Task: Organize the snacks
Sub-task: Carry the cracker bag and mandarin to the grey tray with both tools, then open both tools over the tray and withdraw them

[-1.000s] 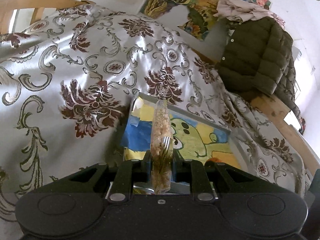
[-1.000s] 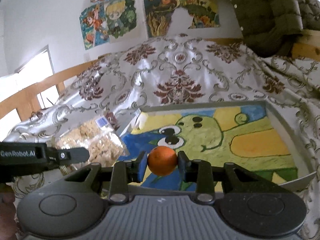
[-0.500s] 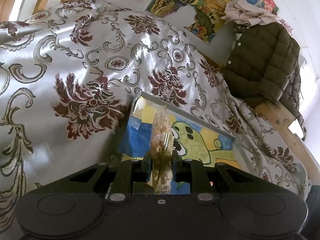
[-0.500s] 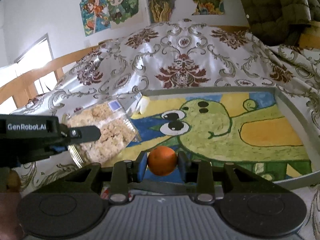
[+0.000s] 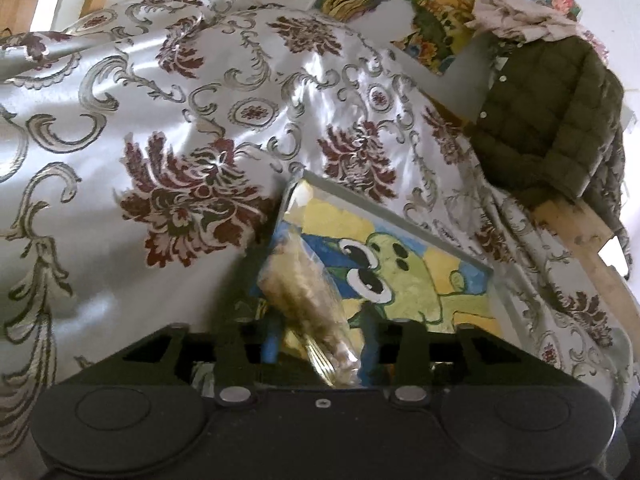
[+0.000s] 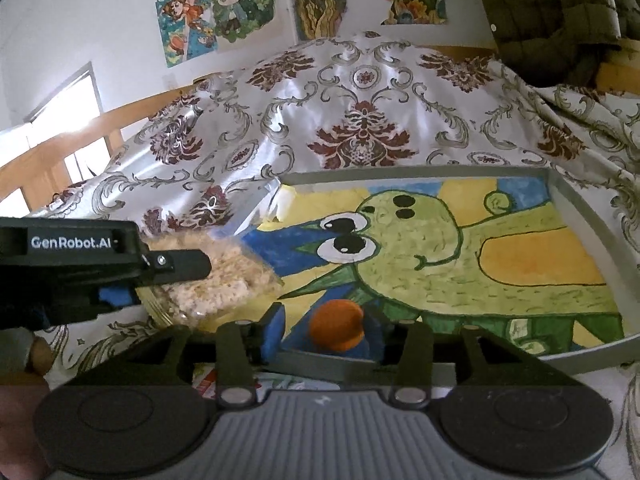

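Right wrist view — orange (image 6: 337, 325) apparently loose between opening jaws, over tray (image 6: 580, 200)

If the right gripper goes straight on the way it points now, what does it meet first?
Most likely the orange between the opening jaws of the right gripper, then the painted floor of the tray beyond; depth is hard to judge.

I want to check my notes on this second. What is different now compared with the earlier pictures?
Both grippers are opening. The left gripper has loosened from the clear bag of pale crumbly snacks, which now tips over at the near left corner of the grey tray with the painted green creature. The right gripper has parted from the small round orange fruit. Tray and flowered cloth stayed put.
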Demonstrator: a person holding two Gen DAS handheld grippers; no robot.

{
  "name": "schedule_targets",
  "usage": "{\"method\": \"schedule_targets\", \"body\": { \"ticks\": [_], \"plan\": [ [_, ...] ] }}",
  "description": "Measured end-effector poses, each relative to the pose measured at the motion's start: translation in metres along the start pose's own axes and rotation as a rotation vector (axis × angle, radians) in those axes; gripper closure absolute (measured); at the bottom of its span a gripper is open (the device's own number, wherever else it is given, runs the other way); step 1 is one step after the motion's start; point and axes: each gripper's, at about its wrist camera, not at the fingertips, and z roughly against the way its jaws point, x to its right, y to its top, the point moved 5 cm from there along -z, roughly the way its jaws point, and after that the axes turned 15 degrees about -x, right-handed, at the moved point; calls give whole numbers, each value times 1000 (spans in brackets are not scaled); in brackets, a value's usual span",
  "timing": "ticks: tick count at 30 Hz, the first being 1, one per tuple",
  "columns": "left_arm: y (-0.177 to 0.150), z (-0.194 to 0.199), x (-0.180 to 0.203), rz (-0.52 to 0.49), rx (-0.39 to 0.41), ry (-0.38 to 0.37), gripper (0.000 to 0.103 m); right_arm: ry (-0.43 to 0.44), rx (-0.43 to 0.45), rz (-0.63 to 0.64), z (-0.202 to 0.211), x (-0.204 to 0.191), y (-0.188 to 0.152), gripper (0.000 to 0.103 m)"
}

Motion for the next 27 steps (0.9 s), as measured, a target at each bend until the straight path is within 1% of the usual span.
{"method": "schedule_targets", "body": {
  "ticks": [2, 4, 6, 7, 9, 15, 18, 23, 27],
  "plan": [
    [-2, 5, 1, 0, 5, 9, 41, -6, 13, -5, 7, 2, 2, 48],
    [-3, 12, 2, 1, 6, 11, 35, -12, 31, -15, 16, 4, 4, 44],
    [-5, 21, 4, -1, 15, 19, 24, -16, 46, -26, 25, 6, 7, 38],
    [-6, 27, 6, -5, 23, 25, 22, -17, 56, -33, 31, 8, 8, 36],
    [-8, 38, 9, -12, 40, 39, 16, -21, 76, -48, 44, 11, 8, 27],
    [-12, 73, 24, -44, 100, 92, 7, -30, 154, -56, 89, 20, 10, 11],
    [-18, 93, 36, -90, 150, 121, 1, -23, 209, -69, 115, 25, 8, 3],
    [-39, 123, 54, -163, 220, 182, 1, -25, 261, -57, 151, 29, -4, 0],
    [-58, 145, 62, -177, 251, 204, 1, -40, 290, -41, 178, 31, -20, 0]
  ]
}}
